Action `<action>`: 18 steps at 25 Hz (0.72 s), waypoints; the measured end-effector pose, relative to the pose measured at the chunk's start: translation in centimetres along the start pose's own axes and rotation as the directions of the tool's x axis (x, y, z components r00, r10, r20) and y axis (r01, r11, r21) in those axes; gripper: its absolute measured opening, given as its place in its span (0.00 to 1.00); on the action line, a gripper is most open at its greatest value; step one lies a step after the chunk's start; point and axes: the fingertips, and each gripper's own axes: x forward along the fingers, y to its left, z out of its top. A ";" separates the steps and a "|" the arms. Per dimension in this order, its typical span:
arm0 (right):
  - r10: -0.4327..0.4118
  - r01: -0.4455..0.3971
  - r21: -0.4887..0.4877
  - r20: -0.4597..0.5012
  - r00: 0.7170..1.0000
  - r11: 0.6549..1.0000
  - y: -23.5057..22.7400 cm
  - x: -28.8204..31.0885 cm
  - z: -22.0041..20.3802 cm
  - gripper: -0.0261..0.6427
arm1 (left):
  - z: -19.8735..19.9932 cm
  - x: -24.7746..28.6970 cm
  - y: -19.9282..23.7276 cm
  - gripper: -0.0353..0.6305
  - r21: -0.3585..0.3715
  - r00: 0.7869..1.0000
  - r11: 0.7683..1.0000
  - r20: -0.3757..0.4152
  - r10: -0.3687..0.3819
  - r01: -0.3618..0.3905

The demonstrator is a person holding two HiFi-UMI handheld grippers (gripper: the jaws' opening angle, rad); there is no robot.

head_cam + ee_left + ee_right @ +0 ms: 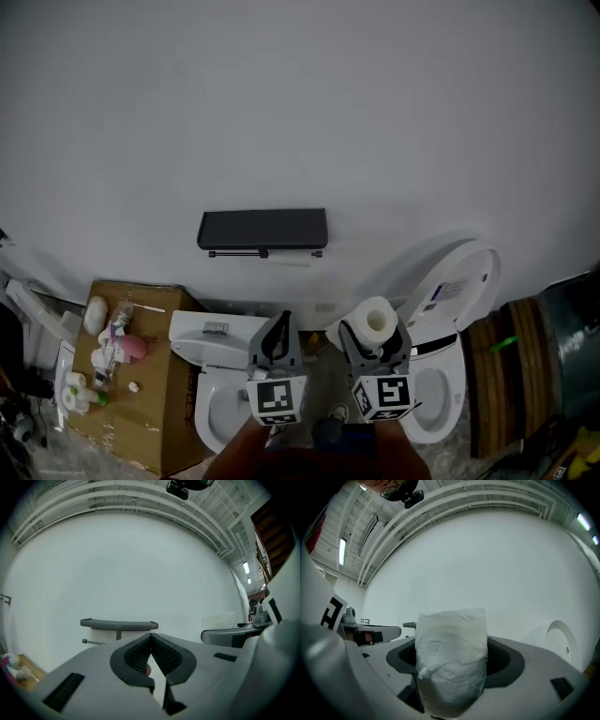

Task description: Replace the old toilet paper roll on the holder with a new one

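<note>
Bottom of roll (376, 319) behind right gripper (375, 337)

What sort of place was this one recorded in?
Probably a mock-up bathroom in a hall: a toilet and a second toilet, lid raised, stand by a white wall, a dark toilet paper holder hangs on it, and a ribbed industrial ceiling shows above.

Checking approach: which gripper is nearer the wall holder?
Left. In the head view the left gripper is straight below the holder; the right gripper, holding the toilet paper roll, is below and off to its right.
</note>
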 end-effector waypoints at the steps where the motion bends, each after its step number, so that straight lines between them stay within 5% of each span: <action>1: 0.015 -0.015 0.003 -0.002 1.000 1.000 -0.9 0.9 -0.1 0.60 | 0.0 1.1 -0.4 0.08 0.007 1.000 1.000 -0.001 0.012 -0.012; 9: 0.122 -0.121 0.020 -0.026 0.992 0.992 -5.7 6.4 -0.7 0.60 | -0.7 7.4 -1.5 0.08 0.023 0.991 0.991 -0.023 0.132 -0.132; 18: 0.161 -0.160 0.025 -0.038 0.986 0.987 -5.6 9.9 -1.0 0.60 | -1.8 10.0 0.1 0.08 0.033 0.985 0.986 -0.051 0.164 -0.163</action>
